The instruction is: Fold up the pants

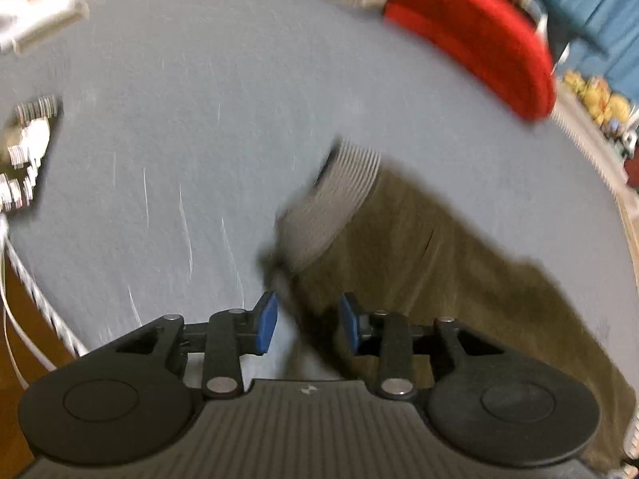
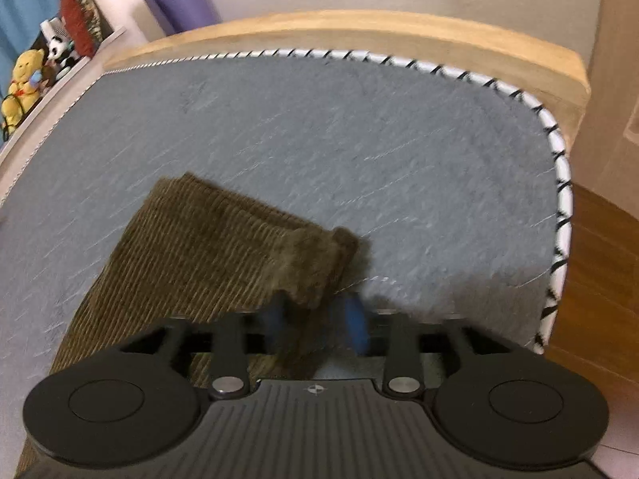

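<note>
Olive-brown corduroy pants with a grey ribbed waistband lie on a grey bed cover. My left gripper is open, its blue pads either side of the pants' edge near the waistband; the view is motion-blurred. In the right wrist view the pants lie lower left. My right gripper has its blue pads around the folded leg end; the jaws stand apart, and blur hides whether they pinch the cloth.
A red cushion lies at the far right of the bed. A wooden bed frame and black-and-white piping bound the cover. Plush toys sit on a shelf to the left. Wooden floor lies to the right.
</note>
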Tool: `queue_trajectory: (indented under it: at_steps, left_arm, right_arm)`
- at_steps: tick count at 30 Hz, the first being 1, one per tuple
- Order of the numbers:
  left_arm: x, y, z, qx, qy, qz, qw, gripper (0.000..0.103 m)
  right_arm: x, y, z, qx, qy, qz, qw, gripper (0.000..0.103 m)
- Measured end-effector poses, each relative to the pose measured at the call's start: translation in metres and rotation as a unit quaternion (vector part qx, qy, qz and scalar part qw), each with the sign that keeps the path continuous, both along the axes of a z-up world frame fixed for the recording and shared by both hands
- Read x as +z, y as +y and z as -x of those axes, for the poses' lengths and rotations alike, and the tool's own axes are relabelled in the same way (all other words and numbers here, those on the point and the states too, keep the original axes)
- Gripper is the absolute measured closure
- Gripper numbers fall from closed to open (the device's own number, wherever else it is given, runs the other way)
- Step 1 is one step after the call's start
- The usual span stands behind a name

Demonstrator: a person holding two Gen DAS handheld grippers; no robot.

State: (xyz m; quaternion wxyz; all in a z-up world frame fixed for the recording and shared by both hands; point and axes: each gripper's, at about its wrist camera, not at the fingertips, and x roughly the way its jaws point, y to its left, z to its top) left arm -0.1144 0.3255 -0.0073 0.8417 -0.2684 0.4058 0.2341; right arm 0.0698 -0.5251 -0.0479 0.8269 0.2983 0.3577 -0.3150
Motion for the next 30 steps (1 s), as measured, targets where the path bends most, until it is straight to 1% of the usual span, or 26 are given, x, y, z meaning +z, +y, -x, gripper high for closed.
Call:
queue_trajectory:
  at_steps: [1,3,4,5,6,7,8,9,10,11,12,13,14,15,16,18,19,20,21,22,23,27,30]
  left_arm:
    - [0.011,-0.005,-0.002,-0.005,-0.019,-0.021,0.9996,0.065]
    - [0.033,-0.021,-0.016,-0.041,-0.049,-0.075,0.9951,0.065]
    - [0.041,-0.027,-0.027,-0.068,-0.061,-0.091,0.9917,0.065]
    - [0.044,-0.031,-0.039,-0.092,-0.066,-0.096,0.9890,0.070]
    - [0.043,-0.034,-0.053,-0.108,-0.061,-0.092,0.9880,0.077]
    - [0.039,-0.032,-0.067,-0.110,-0.053,-0.086,0.9888,0.095]
    - [0.034,-0.030,-0.079,-0.115,-0.050,-0.084,0.9885,0.101]
    - [0.027,-0.031,-0.088,-0.125,-0.047,-0.094,0.9866,0.102]
    - [0.016,-0.031,-0.099,-0.138,-0.033,-0.114,0.9834,0.103]
    - [-0.001,-0.025,-0.110,-0.146,0.001,-0.132,0.9804,0.103]
    - [-0.024,-0.013,-0.118,-0.148,0.046,-0.123,0.9803,0.103]
    - [-0.043,-0.002,-0.123,-0.138,0.069,-0.091,0.9839,0.101]
    - [-0.050,0.008,-0.122,-0.120,0.071,-0.063,0.9881,0.101]
    - [-0.047,0.007,-0.120,-0.118,0.066,-0.062,0.9889,0.101]
    - [-0.040,0.002,-0.119,-0.117,0.058,-0.074,0.9886,0.101]
    - [-0.025,-0.013,-0.115,-0.121,0.025,-0.101,0.9872,0.101]
    - [-0.022,-0.019,-0.115,-0.129,0.015,-0.106,0.9859,0.099]
    - [-0.020,-0.026,-0.119,-0.137,0.013,-0.107,0.9847,0.099]
    - [-0.022,-0.031,-0.123,-0.141,0.015,-0.104,0.9844,0.099]
    - [-0.024,-0.034,-0.124,-0.145,0.014,-0.100,0.9843,0.099]
    - [-0.026,-0.040,-0.127,-0.153,0.014,-0.097,0.9834,0.099]
    - [-0.024,-0.071,-0.133,-0.192,-0.002,-0.095,0.9768,0.099]
    - [-0.018,-0.099,-0.136,-0.234,-0.017,-0.094,0.9676,0.098]
  right_arm:
    - [0.001,0.000,0.002,0.000,0.001,0.003,1.000,0.043]
    - [-0.003,0.000,-0.001,0.012,0.005,-0.011,1.000,0.042]
    - [-0.008,-0.001,-0.001,0.018,0.010,-0.022,1.000,0.042]
    - [-0.014,-0.001,-0.007,0.019,0.017,-0.031,0.999,0.042]
    - [-0.021,-0.001,-0.010,0.019,0.025,-0.041,0.999,0.042]
    - [-0.026,-0.001,-0.014,0.020,0.031,-0.043,0.998,0.041]
    - [-0.027,0.001,-0.017,0.023,0.033,-0.032,0.999,0.041]
    - [-0.026,0.003,-0.020,0.028,0.035,-0.017,0.999,0.047]
    - [-0.025,0.005,-0.022,0.037,0.032,-0.004,0.999,0.068]
    - [-0.025,0.006,-0.022,0.044,0.022,-0.006,0.999,0.078]
    - [-0.025,0.004,-0.021,0.042,0.018,-0.008,0.999,0.083]
    - [-0.025,0.003,-0.020,0.038,0.014,-0.009,0.999,0.086]
    - [-0.025,0.002,-0.019,0.035,0.010,-0.013,0.999,0.087]
    - [-0.025,0.001,-0.018,0.031,0.007,-0.017,0.999,0.088]
    - [-0.025,0.000,-0.016,0.028,0.004,-0.021,0.999,0.088]
    - [-0.024,-0.002,-0.015,0.029,0.001,-0.026,0.999,0.088]
    - [-0.023,-0.004,-0.015,0.029,-0.001,-0.029,0.999,0.088]
    - [-0.024,-0.005,-0.014,0.031,-0.002,-0.033,0.999,0.087]
    - [-0.024,-0.006,-0.016,0.036,0.000,-0.036,0.999,0.080]
    - [-0.025,-0.007,-0.017,0.040,0.003,-0.037,0.998,0.076]
    - [-0.025,-0.009,-0.018,0.041,0.002,-0.039,0.998,0.075]
    - [-0.028,-0.016,-0.014,0.028,-0.020,-0.061,0.998,0.073]
    - [-0.031,-0.022,-0.010,0.018,-0.040,-0.080,0.996,0.073]
